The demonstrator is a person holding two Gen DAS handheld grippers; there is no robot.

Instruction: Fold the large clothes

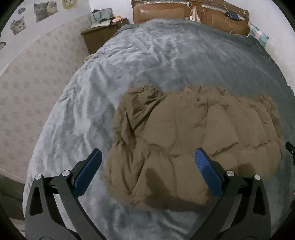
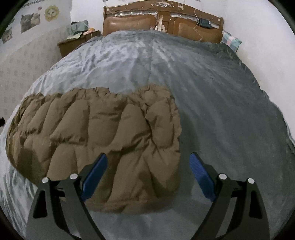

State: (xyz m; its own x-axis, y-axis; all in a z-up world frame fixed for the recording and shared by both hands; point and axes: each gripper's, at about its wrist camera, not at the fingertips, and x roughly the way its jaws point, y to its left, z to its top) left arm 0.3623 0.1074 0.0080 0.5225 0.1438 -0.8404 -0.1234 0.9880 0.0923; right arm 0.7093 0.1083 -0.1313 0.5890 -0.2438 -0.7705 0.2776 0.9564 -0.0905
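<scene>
A brown quilted puffer jacket [image 1: 193, 140] lies in a folded, roughly rectangular bundle on the grey plush bedspread [image 1: 129, 70]. It also shows in the right wrist view [image 2: 103, 136]. My left gripper [image 1: 148, 155] is open and empty, held above the jacket's near left part. My right gripper [image 2: 148, 158] is open and empty, held above the jacket's near right edge. Neither gripper touches the fabric.
The bed has a brown padded headboard [image 2: 162, 24] at the far end. A wooden nightstand [image 1: 99, 37] with bags on it stands at the far left. A checked pillow [image 2: 231, 41] lies at the far right. A wall with cat stickers [image 1: 42, 11] is at the left.
</scene>
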